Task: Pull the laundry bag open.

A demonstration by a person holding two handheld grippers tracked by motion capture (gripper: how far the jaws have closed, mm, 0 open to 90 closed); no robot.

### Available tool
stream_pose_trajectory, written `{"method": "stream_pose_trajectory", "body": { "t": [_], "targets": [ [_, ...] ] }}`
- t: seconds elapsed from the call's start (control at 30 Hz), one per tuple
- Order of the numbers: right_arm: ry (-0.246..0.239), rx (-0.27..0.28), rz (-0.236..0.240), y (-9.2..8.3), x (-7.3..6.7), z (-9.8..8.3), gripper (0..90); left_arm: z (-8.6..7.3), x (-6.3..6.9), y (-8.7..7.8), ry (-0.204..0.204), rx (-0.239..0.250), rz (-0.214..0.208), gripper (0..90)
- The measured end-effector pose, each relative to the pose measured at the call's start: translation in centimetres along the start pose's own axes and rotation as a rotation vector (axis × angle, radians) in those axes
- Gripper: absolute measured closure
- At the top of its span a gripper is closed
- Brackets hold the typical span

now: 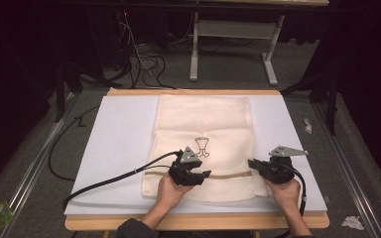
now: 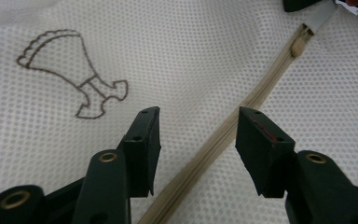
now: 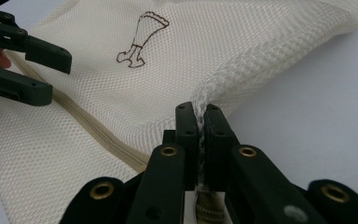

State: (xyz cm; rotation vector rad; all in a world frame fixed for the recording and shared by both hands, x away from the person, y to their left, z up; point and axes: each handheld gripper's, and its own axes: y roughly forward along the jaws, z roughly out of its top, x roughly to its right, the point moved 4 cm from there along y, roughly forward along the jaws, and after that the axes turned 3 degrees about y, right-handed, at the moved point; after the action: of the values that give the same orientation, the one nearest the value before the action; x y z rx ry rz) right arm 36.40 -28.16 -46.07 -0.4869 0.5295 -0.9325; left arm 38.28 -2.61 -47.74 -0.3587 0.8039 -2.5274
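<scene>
Two grippers working a zipped mesh bag

Two grippers are working near the desk's [image 1: 119, 129] front edge. Right gripper [image 3: 198, 123] is pinching the mesh bag [image 1: 203, 119] at its zipper end, jaws clenched. Left gripper [image 2: 198, 135] is hovering over the zipper [image 2: 242, 109], jaws released. Zipper is looking closed along its visible length, so opening seems ahead. Contents, if any, are not showing.

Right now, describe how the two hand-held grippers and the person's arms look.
Both are black plastic. The left hand-held gripper and right hand-held gripper each carry a grey three-cornered plate on top and trail a black cable. Their jaws are flat, blocky pads with brass-ringed screw holes. A dark sleeve covers the left forearm.
</scene>
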Motion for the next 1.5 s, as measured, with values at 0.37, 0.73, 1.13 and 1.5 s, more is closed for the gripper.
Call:
{"method": "stream_pose_trajectory", "body": {
  "t": [0.37, 0.73, 1.13, 1.5],
  "targets": [
    [-0.006, 0.007, 0.024, 0.6, -0.8, 0.7, 88.0, 0.6, 1.0, 1.0, 0.012, -0.011, -0.056, 58.6],
    [-0.003, 0.014, 0.038, 0.9, -1.2, 0.9, 88.0, 1.9, 2.6, 2.1, 0.039, -0.012, -0.087, 61.0],
    [0.003, 0.024, 0.050, 1.1, -1.5, 1.0, 88.0, 2.7, 4.1, 3.8, 0.041, -0.004, -0.125, 67.1],
    [0.004, 0.027, 0.058, 1.2, -1.6, 0.8, 88.0, 2.2, 4.2, 4.7, 0.027, -0.007, -0.135, 70.0]
  ]
}}
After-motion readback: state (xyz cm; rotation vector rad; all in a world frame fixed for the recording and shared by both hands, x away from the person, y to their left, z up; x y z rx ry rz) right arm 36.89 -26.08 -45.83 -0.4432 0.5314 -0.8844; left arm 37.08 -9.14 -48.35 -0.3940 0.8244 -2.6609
